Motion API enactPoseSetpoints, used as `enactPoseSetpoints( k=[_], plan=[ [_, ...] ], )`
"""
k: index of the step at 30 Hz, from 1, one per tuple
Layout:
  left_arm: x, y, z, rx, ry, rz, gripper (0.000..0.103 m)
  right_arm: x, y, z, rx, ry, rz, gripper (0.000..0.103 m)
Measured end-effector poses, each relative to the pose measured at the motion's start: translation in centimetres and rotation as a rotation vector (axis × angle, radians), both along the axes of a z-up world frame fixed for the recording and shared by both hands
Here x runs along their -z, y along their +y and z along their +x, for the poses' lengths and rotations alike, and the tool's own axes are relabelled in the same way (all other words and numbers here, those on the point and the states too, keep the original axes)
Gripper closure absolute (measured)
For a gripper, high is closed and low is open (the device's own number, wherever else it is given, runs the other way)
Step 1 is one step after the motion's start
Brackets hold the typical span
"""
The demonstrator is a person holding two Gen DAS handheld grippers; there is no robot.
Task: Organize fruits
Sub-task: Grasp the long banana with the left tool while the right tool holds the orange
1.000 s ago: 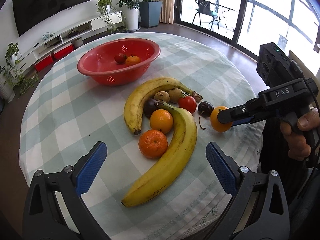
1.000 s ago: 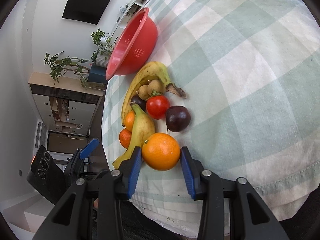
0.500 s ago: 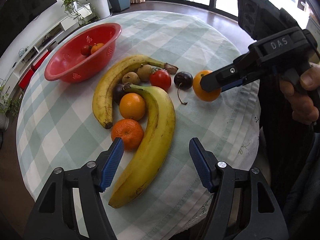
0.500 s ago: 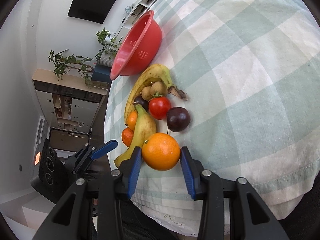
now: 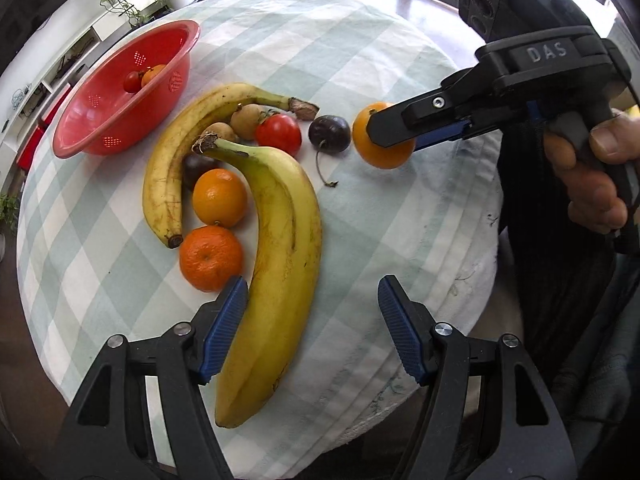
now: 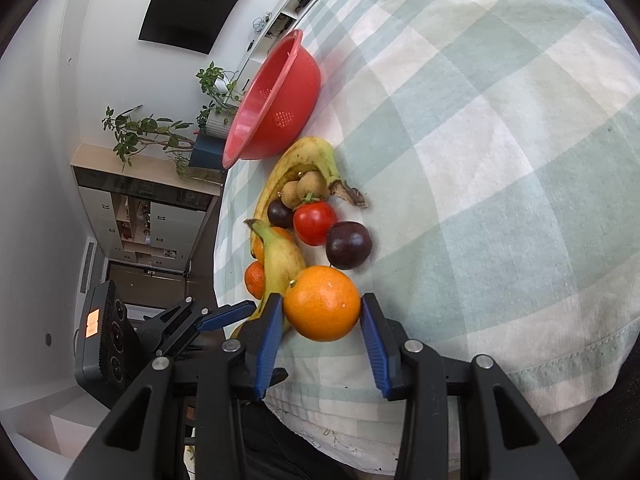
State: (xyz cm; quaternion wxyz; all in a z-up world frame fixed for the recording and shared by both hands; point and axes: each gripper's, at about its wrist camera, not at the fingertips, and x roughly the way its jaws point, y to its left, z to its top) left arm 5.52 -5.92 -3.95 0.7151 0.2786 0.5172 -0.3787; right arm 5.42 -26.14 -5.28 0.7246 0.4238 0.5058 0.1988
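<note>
On the checked tablecloth [image 5: 360, 40], my right gripper [image 6: 322, 320] clamps a round orange [image 6: 322, 304]; my left gripper [image 5: 312, 332] gapes around the long yellow banana [image 5: 280, 248], seemingly untouched, and may nudge it away.

My left gripper [image 5: 310, 328] has the near banana [image 5: 276, 272] between its blue pads; the left pad touches or nearly touches the peel, while bare cloth lies between the fruit and the right pad. A mandarin [image 5: 211, 258] crowds that left pad from outside, touching or almost touching it. Beyond it the second orange [image 5: 219, 197] and the far banana [image 5: 180, 148] block any path on that side. My right gripper [image 6: 322, 320], clamped on an orange [image 6: 322, 303], has a dark plum [image 6: 349, 245] and a tomato [image 6: 315, 223] just ahead. To its right the checked tablecloth [image 6: 500, 160] lies bare. The red colander [image 5: 100, 120] sits past the fruit cluster.
</note>
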Motion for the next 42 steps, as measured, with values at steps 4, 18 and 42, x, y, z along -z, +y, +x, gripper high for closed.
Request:
enactPoseSetpoints(
  k=[4,18,42],
  plan=[
    [0.3,-1.3,0.3,-0.015,0.01,0.025,0.037,0.2,-0.4,0.0,0.005,-0.001,0.006,0.061],
    [2.1,-2.3,2.5,-0.018,-0.043,0.144,0.069,0.3,-1.0,-0.4,0.005,-0.016,0.022,0.061],
    [-0.4,0.2,0.5,-0.144,-0.069,-0.075,0.072,-2.3,-0.3,-0.9,-0.025,-0.115,-0.009,0.061]
  ],
)
